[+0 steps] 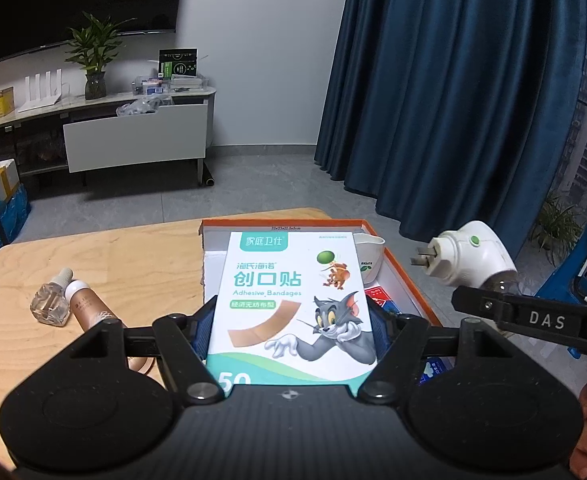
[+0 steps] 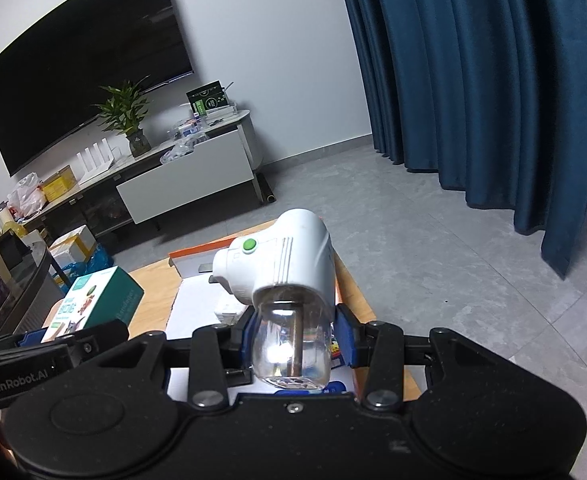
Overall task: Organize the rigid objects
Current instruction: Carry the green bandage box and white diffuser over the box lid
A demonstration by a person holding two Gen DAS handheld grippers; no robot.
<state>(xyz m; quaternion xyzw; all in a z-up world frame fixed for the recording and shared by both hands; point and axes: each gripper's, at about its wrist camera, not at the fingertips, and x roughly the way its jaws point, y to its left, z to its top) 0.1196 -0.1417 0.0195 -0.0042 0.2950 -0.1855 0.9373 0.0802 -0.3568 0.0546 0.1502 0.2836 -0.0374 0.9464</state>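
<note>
Both grippers are carrying loads over the orange-rimmed box (image 1: 421,280): left gripper (image 1: 291,328) is pinching the bandage carton (image 1: 289,300) – right gripper (image 2: 293,344) is clamping the plug-in vaporizer (image 2: 285,276) (by its bottle). Advisable: lower each level, clear of the cup (image 1: 369,256).

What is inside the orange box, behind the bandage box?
Inside the orange box, a white cup and something red and blue show; the bandage box covers the rest.

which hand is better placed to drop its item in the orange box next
Left. The left hand-held gripper holds the bandage box directly over the orange box; the right one's plug-in vaporizer sits beyond the rim.
</note>
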